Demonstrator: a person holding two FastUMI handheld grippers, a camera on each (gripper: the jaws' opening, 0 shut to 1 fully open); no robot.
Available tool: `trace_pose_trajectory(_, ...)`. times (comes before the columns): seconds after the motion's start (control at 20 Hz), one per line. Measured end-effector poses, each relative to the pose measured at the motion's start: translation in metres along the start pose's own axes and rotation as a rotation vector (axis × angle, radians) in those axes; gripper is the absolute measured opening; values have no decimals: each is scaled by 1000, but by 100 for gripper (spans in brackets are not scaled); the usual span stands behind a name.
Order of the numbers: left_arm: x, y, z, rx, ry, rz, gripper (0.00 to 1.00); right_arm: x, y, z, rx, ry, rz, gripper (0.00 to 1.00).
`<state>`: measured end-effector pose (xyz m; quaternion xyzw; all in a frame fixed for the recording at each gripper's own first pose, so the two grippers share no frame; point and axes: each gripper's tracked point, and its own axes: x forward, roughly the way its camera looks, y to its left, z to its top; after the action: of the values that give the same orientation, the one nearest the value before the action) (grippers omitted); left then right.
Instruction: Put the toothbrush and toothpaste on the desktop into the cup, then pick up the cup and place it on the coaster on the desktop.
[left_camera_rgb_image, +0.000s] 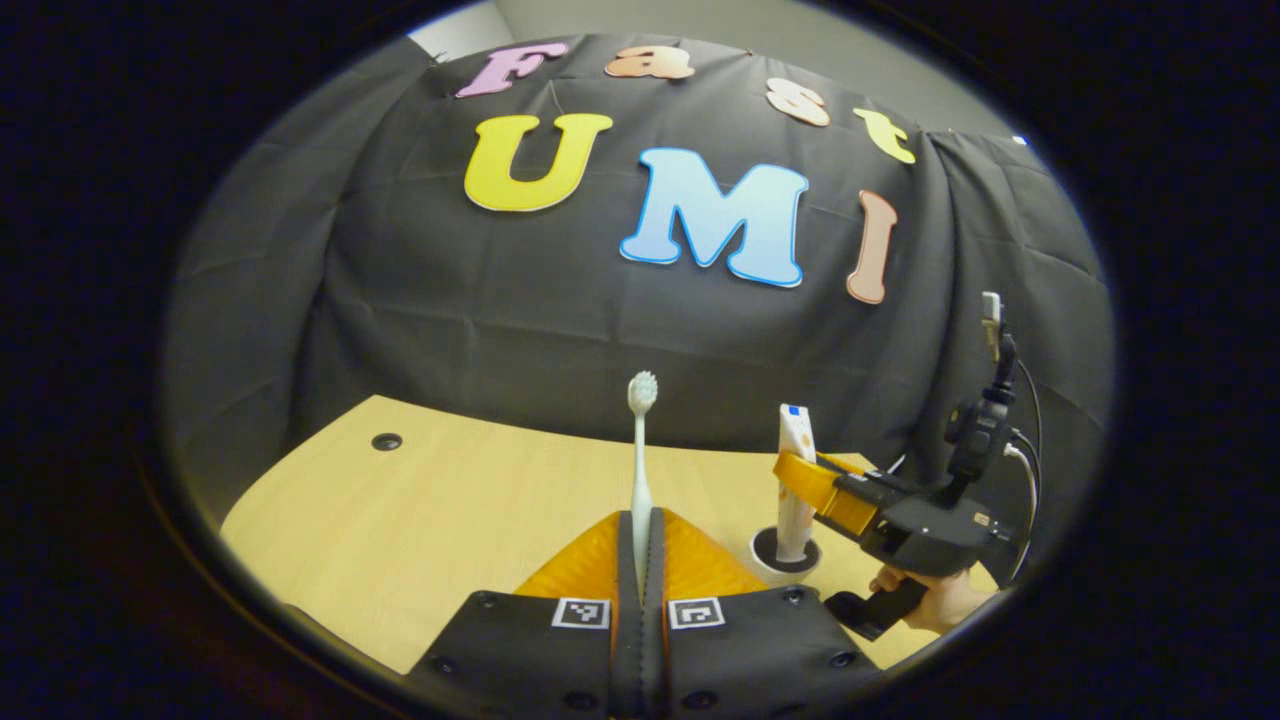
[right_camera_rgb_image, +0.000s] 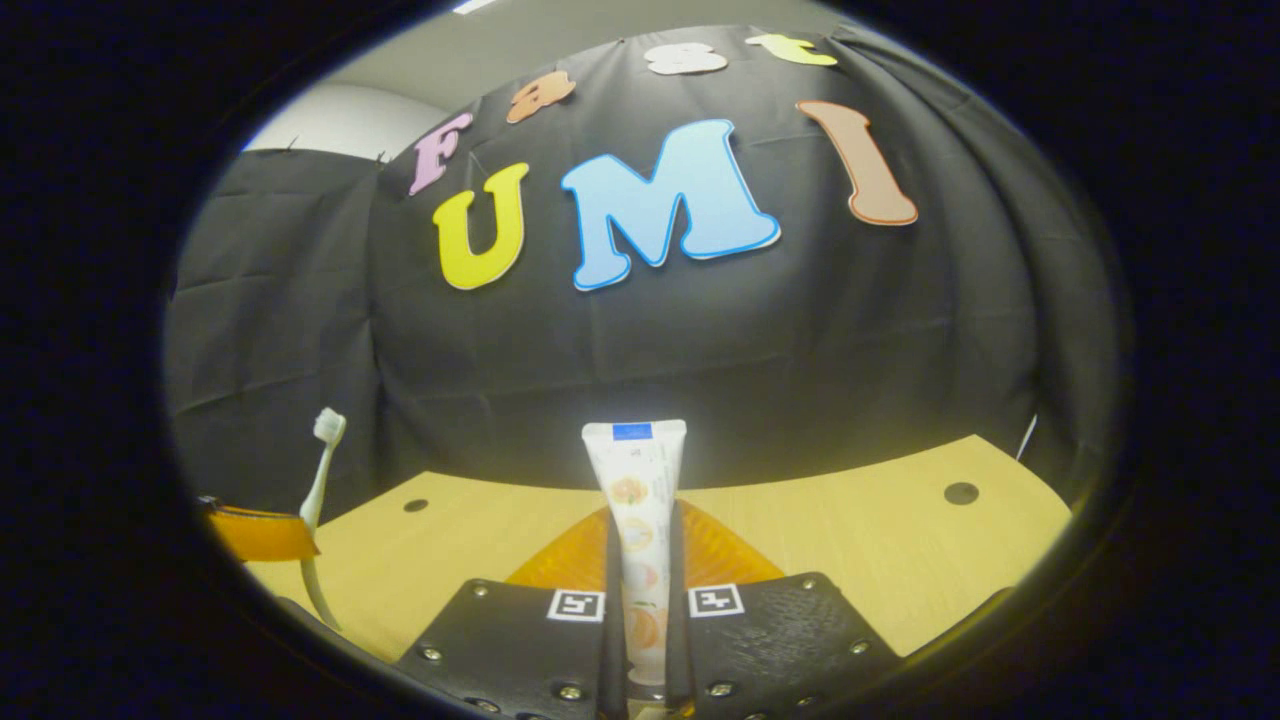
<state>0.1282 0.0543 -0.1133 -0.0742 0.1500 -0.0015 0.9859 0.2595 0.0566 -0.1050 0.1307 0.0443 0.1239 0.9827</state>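
Note:
My left gripper (left_camera_rgb_image: 641, 516) is shut on a pale toothbrush (left_camera_rgb_image: 640, 450), held upright with the bristle head on top, above the wooden desktop (left_camera_rgb_image: 420, 510). To its right, my right gripper (left_camera_rgb_image: 795, 472) grips a white toothpaste tube (left_camera_rgb_image: 795, 490) standing upright, its lower end inside the mouth of a white cup (left_camera_rgb_image: 763, 568). In the right gripper view the toothpaste tube (right_camera_rgb_image: 640, 500) stands between the fingers of my right gripper (right_camera_rgb_image: 640, 515), which is shut on it. The left gripper (right_camera_rgb_image: 295, 535) with the toothbrush (right_camera_rgb_image: 322, 470) is at the far left.
A hand (left_camera_rgb_image: 945, 600) holds the right gripper's handle at the desk's right end. The desktop has round cable holes (left_camera_rgb_image: 386, 441) (right_camera_rgb_image: 961, 493). Black cloth walls close the back and sides. Open desk surface lies to the left of the cup.

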Motion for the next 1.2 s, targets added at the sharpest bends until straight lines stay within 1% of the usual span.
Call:
trace_pose_trajectory(0.1, 1, -2, -1, -5, 3, 2, 7, 1, 1, -13, -20, 23, -4, 17)
trace_pose_trajectory(0.15, 2, -3, -2, -4, 4, 2, 7, 1, 3, -19, -40, 38, -5, 20)
trace_pose_trajectory(0.2, 2, -4, -3, -1, 5, 2, 7, 0, 3, -27, -64, 53, -10, 19)
trace_pose_trajectory(0.3, 2, -6, -5, 2, 10, -3, 7, -4, 0, -30, -111, 70, -23, 23)
trace_pose_trajectory(0.35, 3, -8, -5, 1, 12, -7, 7, -6, 1, -31, -126, 78, -27, 29)
trace_pose_trajectory(0.4, 4, -9, -5, 0, 14, -7, 7, -9, 0, -35, -139, 89, -32, 30)
trace_pose_trajectory(0.45, 5, -12, -6, -3, 18, -12, 7, -10, 0, -37, -148, 105, -35, 25)
trace_pose_trajectory(0.5, 5, -13, -7, -4, 20, -14, 7, -12, 0, -41, -153, 124, -35, 30)
trace_pose_trajectory(0.55, 5, -15, -8, -6, 22, -18, 7, -14, 1, -45, -157, 144, -30, 25)
trace_pose_trajectory(0.7, 7, -19, -8, -9, 23, -26, 7, -22, 2, -58, -180, 187, -24, 28)
trace_pose_trajectory(0.8, 7, -19, -8, -8, 22, -30, 7, -26, 2, -60, -197, 195, -30, 34)
trace_pose_trajectory(0.85, 8, -19, -8, -8, 22, -33, 7, -27, 5, -57, -209, 188, -33, 46)
trace_pose_trajectory(0.9, 8, -19, -8, -6, 22, -37, 7, -26, 6, -55, -219, 180, -29, 47)
trace_pose_trajectory(1.0, 7, -19, -8, -3, 21, -40, 7, -29, 10, -52, -230, 173, -29, 53)
trace_pose_trajectory(1.15, 5, -21, -6, 1, 17, -47, 7, -32, 10, -47, -226, 170, -43, 72)
trace_pose_trajectory(1.2, 4, -22, -5, 4, 15, -50, 7, -33, 7, -44, -219, 162, -53, 76)
